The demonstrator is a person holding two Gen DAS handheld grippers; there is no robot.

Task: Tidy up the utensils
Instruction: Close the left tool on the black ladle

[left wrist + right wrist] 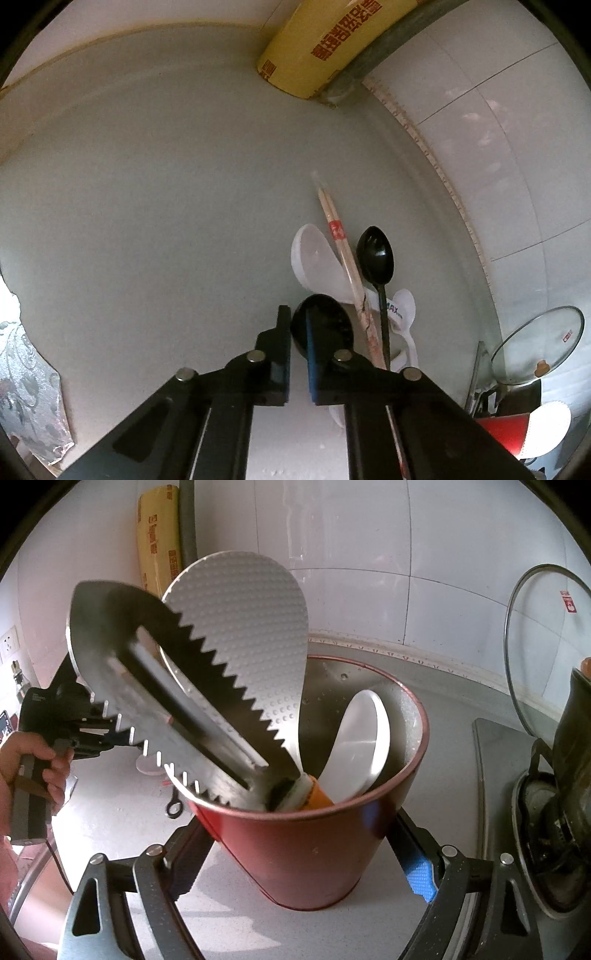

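Left tool (299, 332) jaws together, clamped on the round black plastic spoon bowl (325, 325). Just beyond it on the grey table (147, 221): a white plastic ladle spoon (314, 258), wrapped wooden chopsticks (338, 236) and a slim black spoon (376, 254), long axes running away from the camera, bowls far. Wide bare table to the left; tiled wall edge close on the right. Right tool (295, 878) jaws apart around the red cylindrical cup (303, 849), which holds a serrated steel spatula (166, 672), dimpled white rice paddle (251, 627) and white spoon (362, 738), heads up.
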